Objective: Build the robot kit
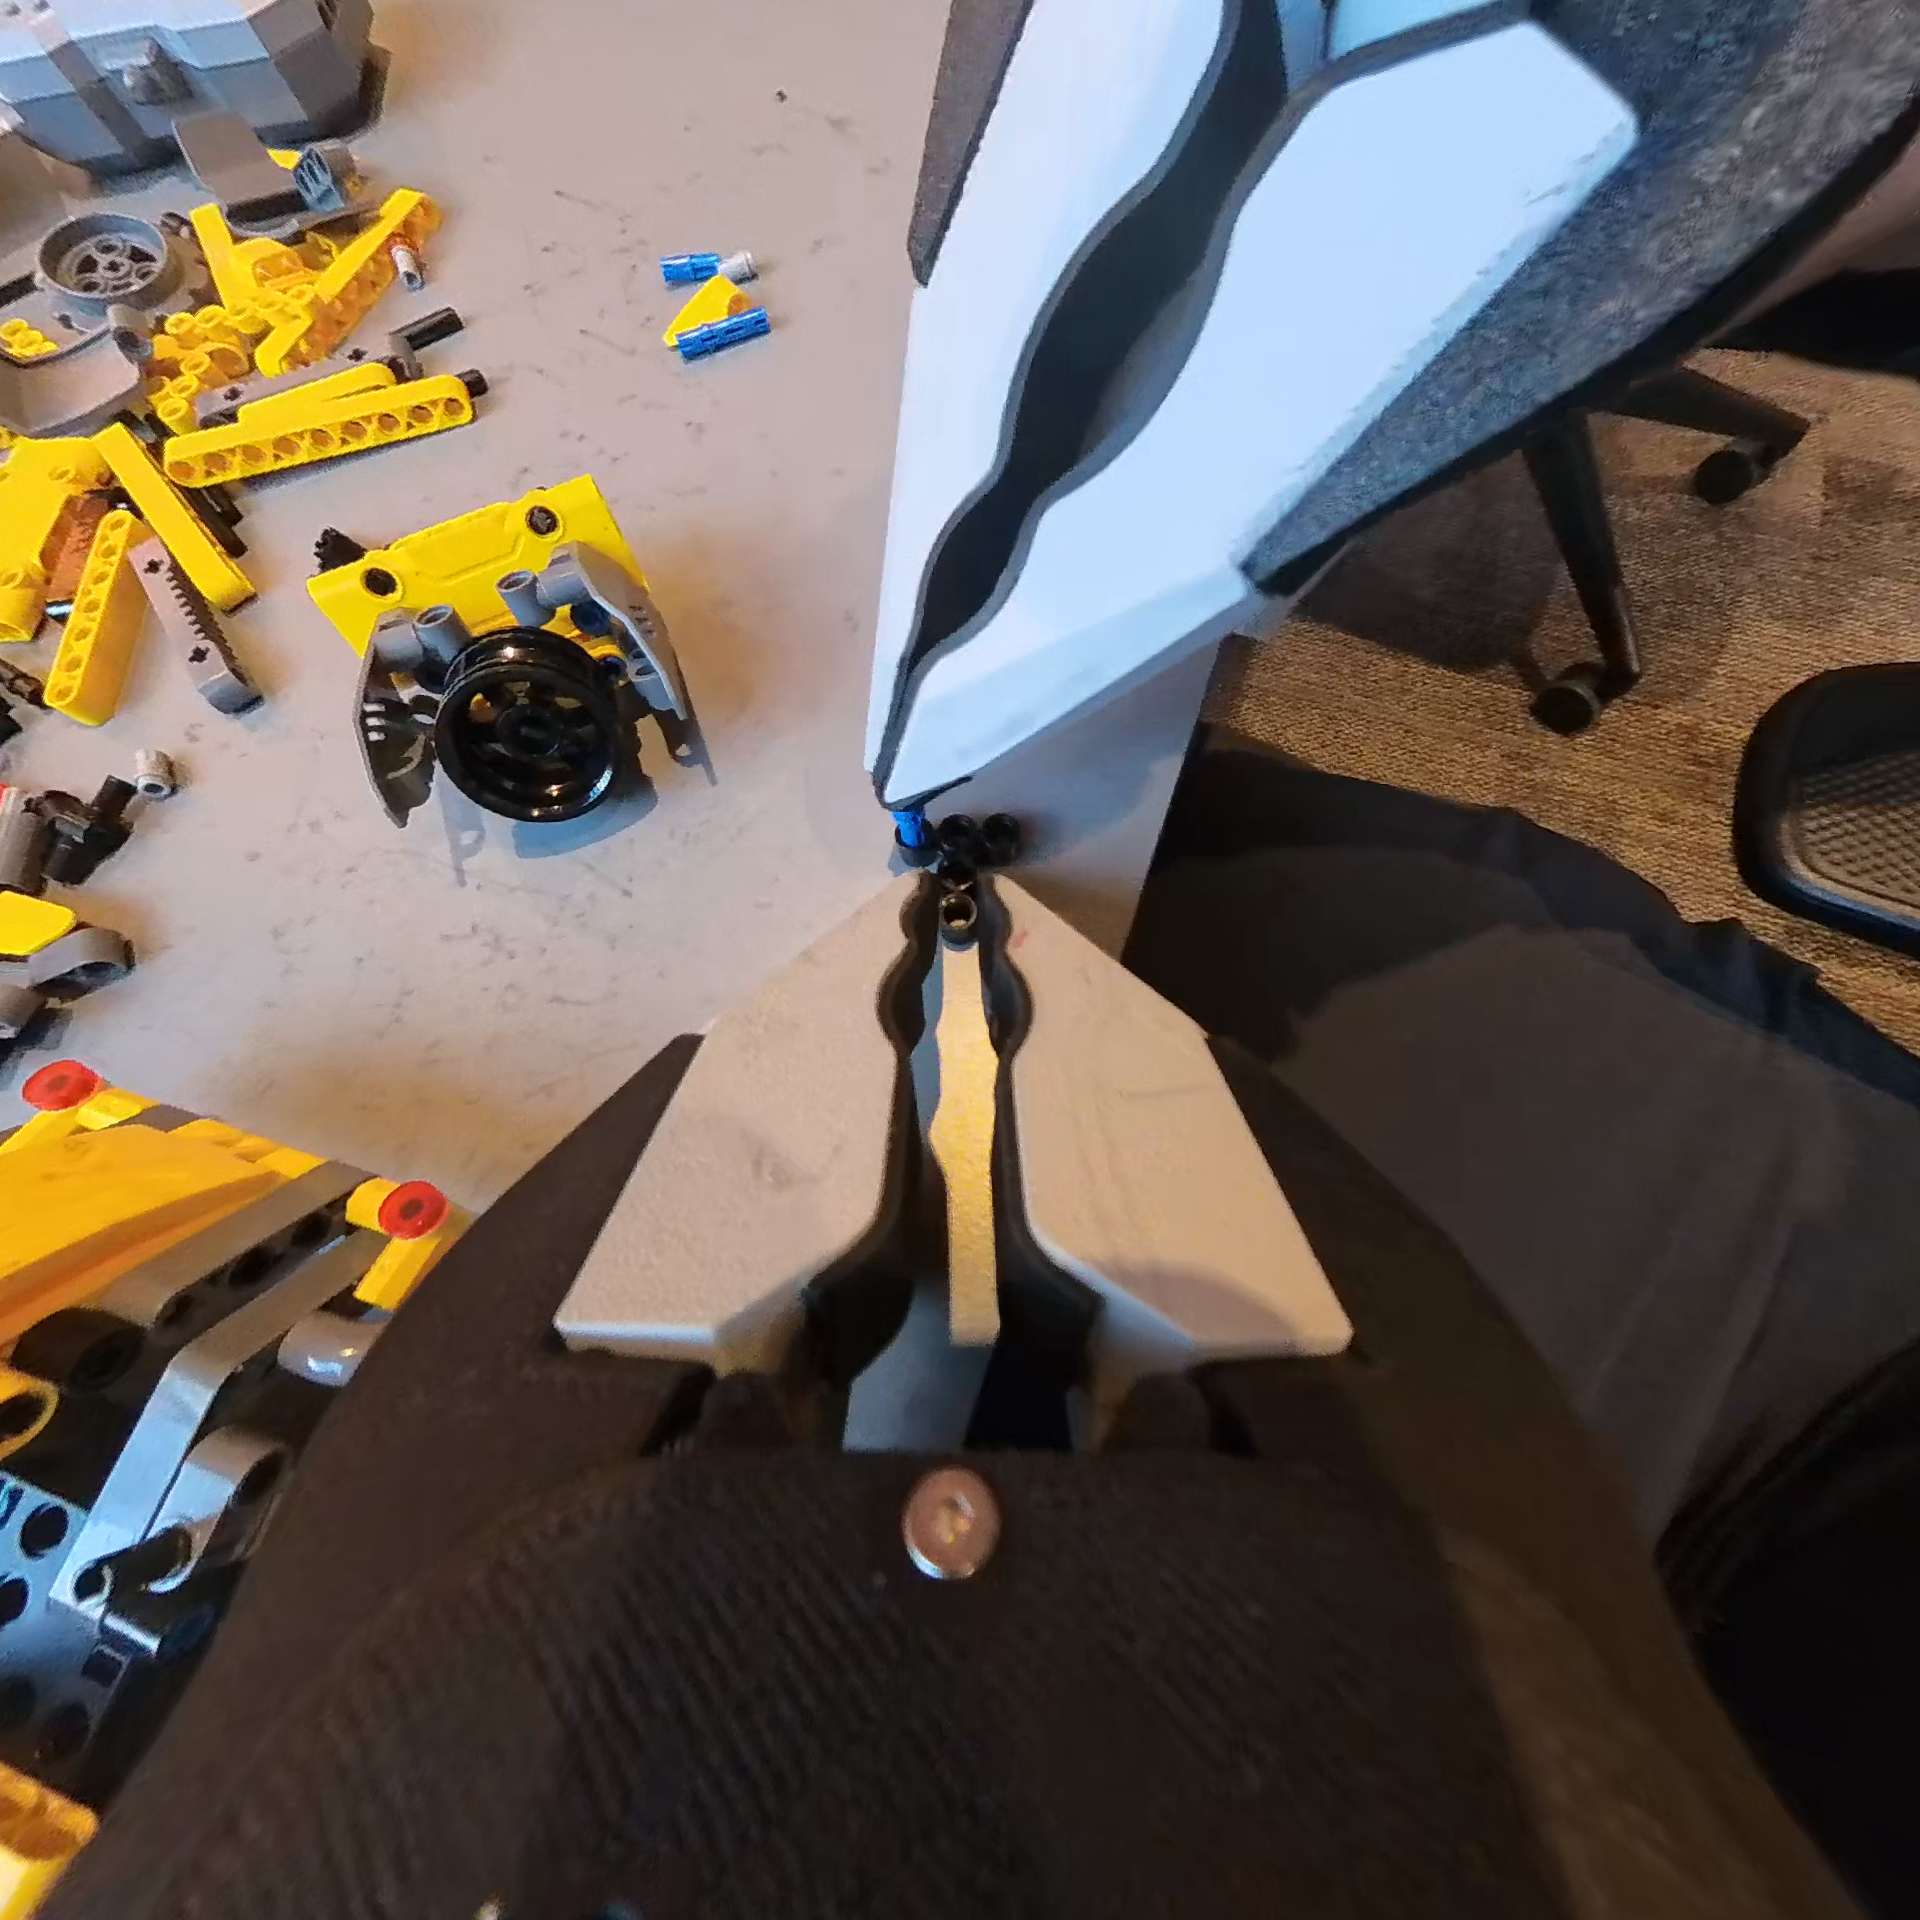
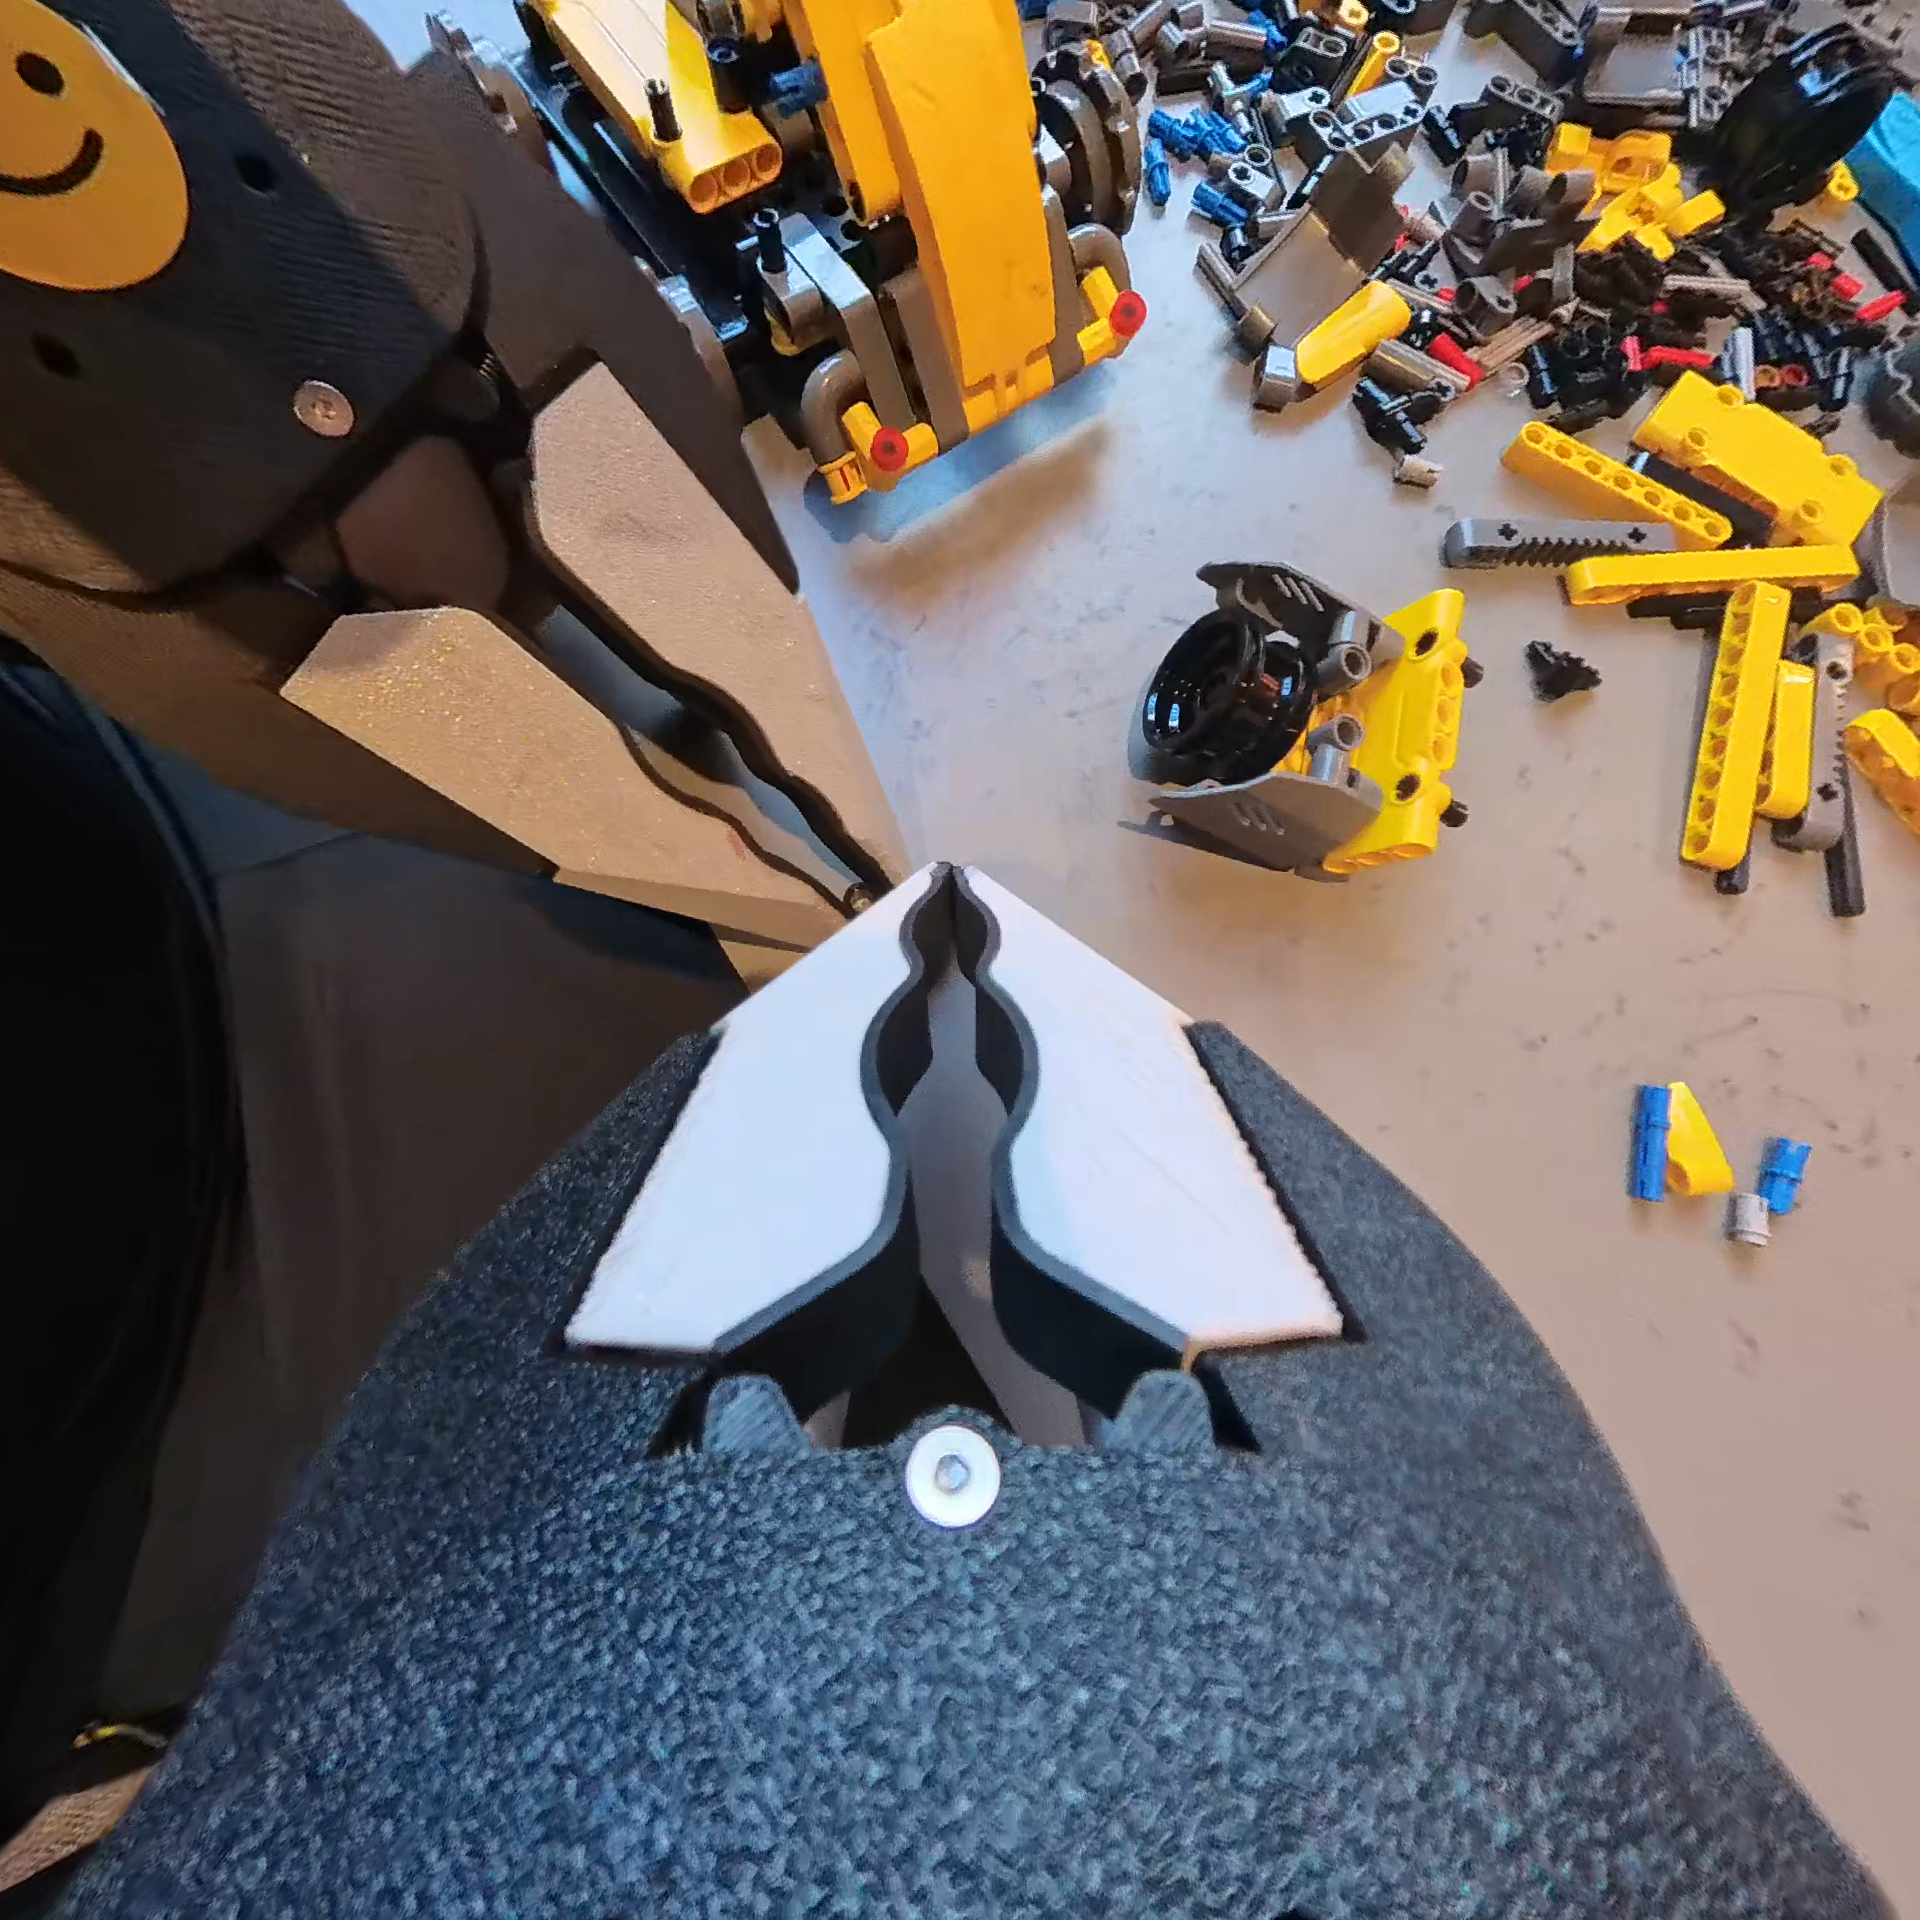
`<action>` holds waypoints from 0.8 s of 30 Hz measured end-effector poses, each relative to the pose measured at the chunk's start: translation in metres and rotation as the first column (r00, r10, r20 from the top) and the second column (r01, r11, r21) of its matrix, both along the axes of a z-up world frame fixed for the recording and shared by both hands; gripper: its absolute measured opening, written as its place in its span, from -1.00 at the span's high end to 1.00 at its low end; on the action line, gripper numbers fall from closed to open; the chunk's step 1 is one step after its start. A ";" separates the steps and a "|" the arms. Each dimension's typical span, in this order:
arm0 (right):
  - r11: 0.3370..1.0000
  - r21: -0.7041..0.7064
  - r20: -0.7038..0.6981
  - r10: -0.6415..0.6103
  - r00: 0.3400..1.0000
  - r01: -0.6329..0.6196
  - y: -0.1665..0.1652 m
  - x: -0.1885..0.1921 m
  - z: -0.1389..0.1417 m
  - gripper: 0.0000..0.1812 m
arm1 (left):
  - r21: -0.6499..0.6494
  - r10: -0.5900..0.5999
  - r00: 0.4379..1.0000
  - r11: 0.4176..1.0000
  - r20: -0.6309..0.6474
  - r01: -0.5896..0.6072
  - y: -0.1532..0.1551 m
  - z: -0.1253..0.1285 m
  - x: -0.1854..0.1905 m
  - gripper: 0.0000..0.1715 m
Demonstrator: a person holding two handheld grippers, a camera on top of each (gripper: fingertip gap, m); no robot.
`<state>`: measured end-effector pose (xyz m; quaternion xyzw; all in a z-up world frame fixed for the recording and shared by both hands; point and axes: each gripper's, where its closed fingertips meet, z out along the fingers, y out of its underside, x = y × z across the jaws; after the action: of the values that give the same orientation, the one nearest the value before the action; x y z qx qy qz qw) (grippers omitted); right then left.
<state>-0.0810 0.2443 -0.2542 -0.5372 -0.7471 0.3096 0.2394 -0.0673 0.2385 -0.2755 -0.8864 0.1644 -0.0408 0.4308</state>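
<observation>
My left gripper (image 1: 956, 883) is shut on a small black connector with several round holes (image 1: 975, 837), held just above the grey table near its edge. My right gripper (image 1: 900, 805) comes in from above with white fingers, shut on a short blue pin (image 1: 910, 828). The pin touches the left end of the black connector. In the right wrist view my right gripper (image 2: 951, 873) has its tips pressed together and the pin is hidden. There the left gripper (image 2: 868, 890) meets it from the upper left.
A yellow and grey wheel assembly with a black wheel (image 1: 520, 665) (image 2: 1299, 717) lies on the table (image 1: 644, 935). Two blue pins with a small yellow piece (image 1: 717, 307) (image 2: 1704, 1153) lie apart. There is a yellow model vehicle (image 2: 935, 208) and a pile of loose parts (image 2: 1610, 260). An office chair (image 1: 1621, 540) stands beyond the table edge. The tips of both grippers are at nearly the same place.
</observation>
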 end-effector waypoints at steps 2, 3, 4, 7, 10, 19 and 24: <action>1.000 0.005 0.001 0.004 1.000 -0.004 0.000 0.000 0.000 1.00 | -0.002 0.002 1.000 1.000 0.003 -0.002 0.000 0.000 0.000 0.93; 1.000 -0.010 -0.001 0.002 1.000 -0.002 -0.001 0.000 0.000 1.00 | -0.002 0.004 1.000 1.000 0.004 -0.004 0.000 0.000 0.000 0.93; 0.999 -0.032 -0.009 -0.003 1.000 0.003 -0.001 -0.001 0.000 1.00 | -0.001 0.008 1.000 1.000 0.005 -0.008 0.000 0.000 -0.001 0.93; 0.998 -0.062 -0.039 -0.035 0.999 0.033 0.000 0.000 0.000 1.00 | -0.001 0.015 1.000 1.000 0.008 -0.015 0.001 0.000 -0.001 0.93; 0.990 -0.117 -0.083 -0.083 0.993 0.073 0.003 0.001 0.008 1.00 | -0.008 0.031 0.999 0.999 0.029 -0.031 0.002 0.000 -0.002 0.93; 0.892 -0.079 -0.049 -0.449 0.892 0.445 0.138 0.029 0.003 0.84 | -0.011 0.133 0.989 0.991 0.068 -0.133 0.009 0.002 -0.013 0.94; 0.908 -0.037 0.014 -0.418 0.908 0.418 0.149 0.016 -0.013 0.83 | -0.002 0.131 0.989 0.991 0.075 -0.131 0.007 0.003 -0.012 0.78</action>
<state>-0.0651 0.3933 -0.2672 -0.6902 -0.6093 0.2640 0.2874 -0.0790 0.2455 -0.2729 -0.8926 0.0895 -0.0452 0.4396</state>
